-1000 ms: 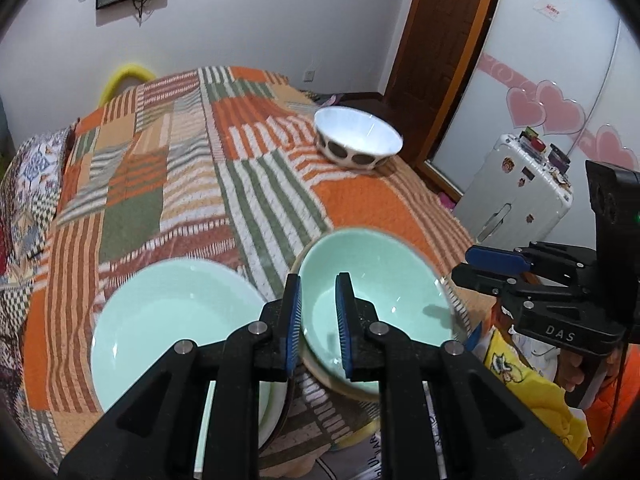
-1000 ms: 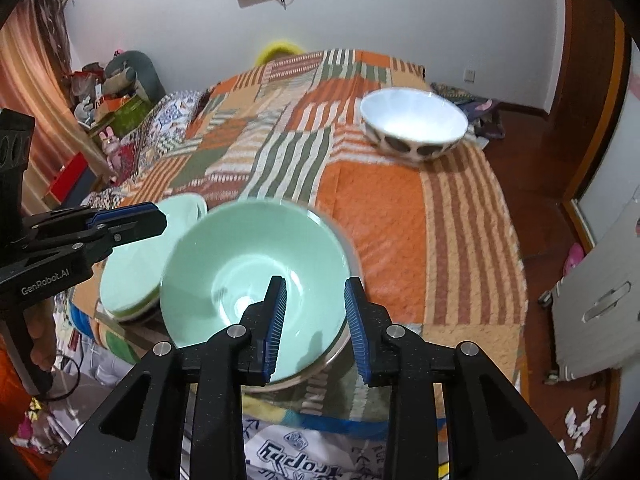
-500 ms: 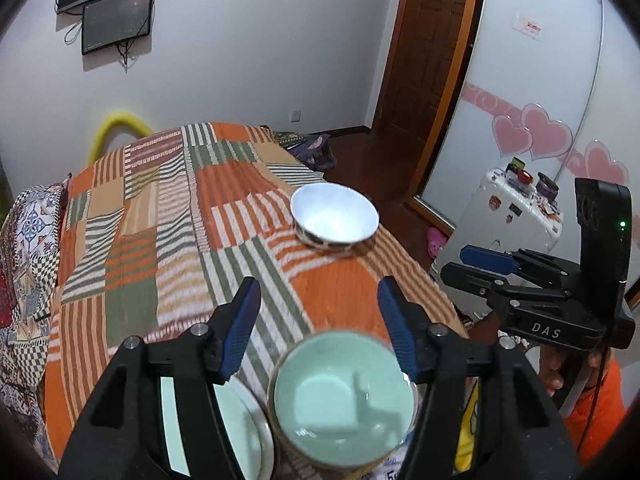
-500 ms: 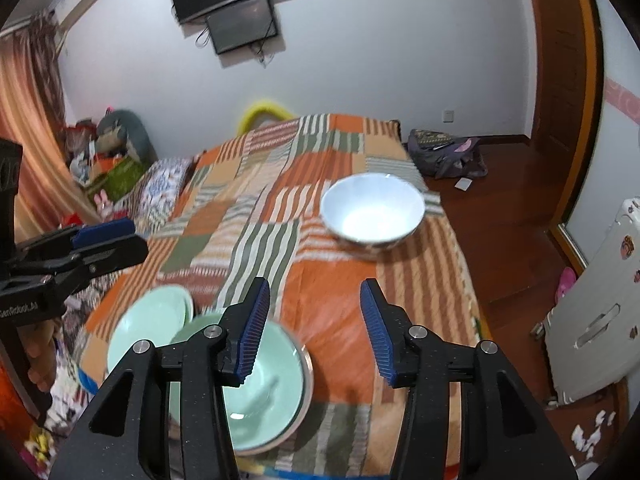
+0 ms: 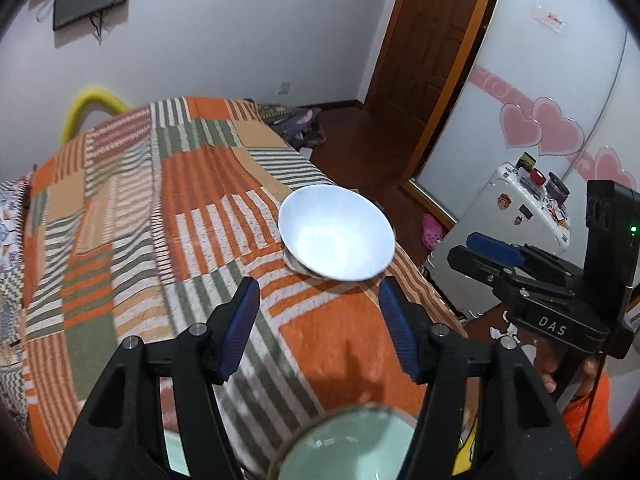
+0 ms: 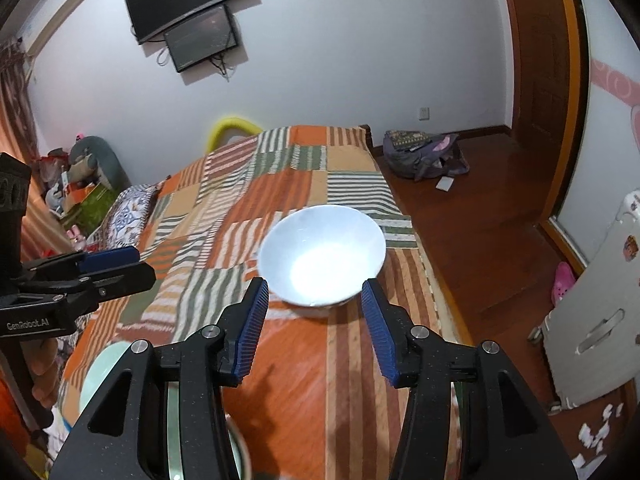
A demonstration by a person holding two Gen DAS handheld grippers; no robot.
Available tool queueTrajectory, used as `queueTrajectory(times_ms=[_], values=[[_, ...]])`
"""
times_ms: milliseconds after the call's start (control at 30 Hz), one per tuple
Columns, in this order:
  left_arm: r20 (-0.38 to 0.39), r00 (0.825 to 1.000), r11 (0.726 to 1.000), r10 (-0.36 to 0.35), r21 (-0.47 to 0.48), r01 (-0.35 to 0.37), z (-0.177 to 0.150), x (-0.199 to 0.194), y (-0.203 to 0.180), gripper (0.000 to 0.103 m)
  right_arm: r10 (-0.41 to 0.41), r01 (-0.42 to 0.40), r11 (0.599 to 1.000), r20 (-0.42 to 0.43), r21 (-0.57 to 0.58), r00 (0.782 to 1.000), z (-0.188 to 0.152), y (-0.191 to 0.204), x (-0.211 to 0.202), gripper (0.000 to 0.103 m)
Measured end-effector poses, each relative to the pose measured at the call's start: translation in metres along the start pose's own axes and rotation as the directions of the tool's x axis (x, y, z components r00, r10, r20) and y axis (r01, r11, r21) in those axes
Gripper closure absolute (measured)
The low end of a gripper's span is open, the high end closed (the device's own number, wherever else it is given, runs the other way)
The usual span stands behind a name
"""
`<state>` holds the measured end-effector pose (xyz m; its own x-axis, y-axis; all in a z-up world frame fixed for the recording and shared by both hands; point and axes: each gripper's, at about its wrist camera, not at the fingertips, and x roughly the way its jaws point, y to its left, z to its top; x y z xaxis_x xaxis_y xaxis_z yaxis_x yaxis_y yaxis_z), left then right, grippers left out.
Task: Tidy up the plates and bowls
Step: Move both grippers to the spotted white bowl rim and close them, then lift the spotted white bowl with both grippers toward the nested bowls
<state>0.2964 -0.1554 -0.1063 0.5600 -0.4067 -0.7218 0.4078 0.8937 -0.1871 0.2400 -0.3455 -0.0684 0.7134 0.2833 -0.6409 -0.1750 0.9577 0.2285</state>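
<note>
Fingers of both left gripper (image 5: pixel 319 330) & right gripper (image 6: pixel 314 330) stand spread w/ nothing between, so approach round white glazed bowl (image 6: pixel 322 255), sitting upright near right edge of striped patchwork bedspread (image 5: pixel 160 208), straddling its rim before closing.

It was a home bedroom: a bed (image 6: pixel 304 184) under a patchwork quilt, a wall-mounted television (image 6: pixel 188 0) above its head.
</note>
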Motion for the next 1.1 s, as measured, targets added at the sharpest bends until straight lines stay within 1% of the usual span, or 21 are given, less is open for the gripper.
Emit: queueTrajectory(times_ms=[133,200,233,267,333,400,500,567,667,700,733,800,867,900,1033,1100], values=[[-0.026,0.999,0.999,-0.041,-0.020,0.040,0.008,0.036,0.012,0.042,-0.022,0.023,0.999,-0.023,0.036,0.999,0.002,-0.015,0.027,0.058],[-0.043,0.997,0.996,-0.070,-0.052,0.068,0.011,0.054,0.019,0.042,-0.033,0.034,0.998,-0.028,0.055,0.999,0.002,-0.021,0.037,0.062],[-0.051,0.996,0.995,-0.078,-0.063,0.075,0.013,0.063,0.023,0.044,-0.032,0.034,0.997,-0.037,0.067,0.999,0.002,-0.025,0.043,0.065],[-0.056,0.995,0.995,-0.081,-0.069,0.077,0.014,0.069,0.025,0.045,-0.026,0.029,0.997,-0.047,0.075,0.999,0.003,-0.028,0.049,0.067],[-0.068,0.994,0.994,-0.087,-0.071,0.082,0.016,0.082,0.029,0.053,-0.025,0.031,0.996,-0.067,0.085,0.997,0.002,-0.032,0.059,0.070],[-0.080,0.993,0.994,-0.087,-0.070,0.082,0.017,0.093,0.032,0.056,-0.032,0.039,0.995,-0.080,0.087,0.996,0.001,-0.035,0.068,0.070],[-0.100,0.991,0.994,-0.090,-0.068,0.084,0.017,0.109,0.035,0.062,-0.029,0.039,0.994,-0.099,0.100,0.995,0.000,-0.038,0.079,0.073],[-0.114,0.989,0.993,-0.098,-0.076,0.090,0.017,0.119,0.038,0.064,-0.040,0.050,0.994,-0.099,0.102,0.994,-0.001,-0.041,0.084,0.077],[-0.125,0.987,0.991,-0.096,-0.106,0.083,0.015,0.132,0.043,0.065,-0.034,0.047,0.993,-0.114,0.108,0.993,0.000,-0.043,0.092,0.077],[-0.134,0.986,0.990,-0.100,-0.116,0.085,0.015,0.137,0.045,0.067,-0.031,0.044,0.993,-0.120,0.111,0.992,0.000,-0.042,0.095,0.078],[-0.142,0.983,0.987,-0.113,-0.126,0.095,0.015,0.141,0.047,0.072,-0.028,0.042,0.993,-0.127,0.111,0.991,-0.001,-0.043,0.098,0.078],[-0.147,0.981,0.984,-0.128,-0.143,0.107,0.015,0.145,0.049,0.073,-0.019,0.034,0.993,-0.135,0.112,0.991,-0.002,-0.044,0.101,0.081],[-0.145,0.980,0.983,-0.136,-0.143,0.115,0.015,0.148,0.050,0.078,-0.021,0.035,0.993,-0.130,0.109,0.991,-0.001,-0.043,0.100,0.081],[-0.148,0.979,0.984,-0.138,-0.131,0.119,0.015,0.148,0.048,0.083,-0.020,0.034,0.994,-0.126,0.106,0.992,-0.001,-0.042,0.098,0.081],[-0.151,0.982,0.991,-0.111,-0.085,0.099,0.016,0.147,0.040,0.084,-0.034,0.045,0.996,-0.128,0.083,0.991,0.000,-0.040,0.098,0.082],[-0.150,0.984,0.992,-0.101,-0.092,0.088,0.016,0.144,0.038,0.086,-0.039,0.049,0.996,-0.132,0.073,0.991,0.000,-0.040,0.097,0.083]])
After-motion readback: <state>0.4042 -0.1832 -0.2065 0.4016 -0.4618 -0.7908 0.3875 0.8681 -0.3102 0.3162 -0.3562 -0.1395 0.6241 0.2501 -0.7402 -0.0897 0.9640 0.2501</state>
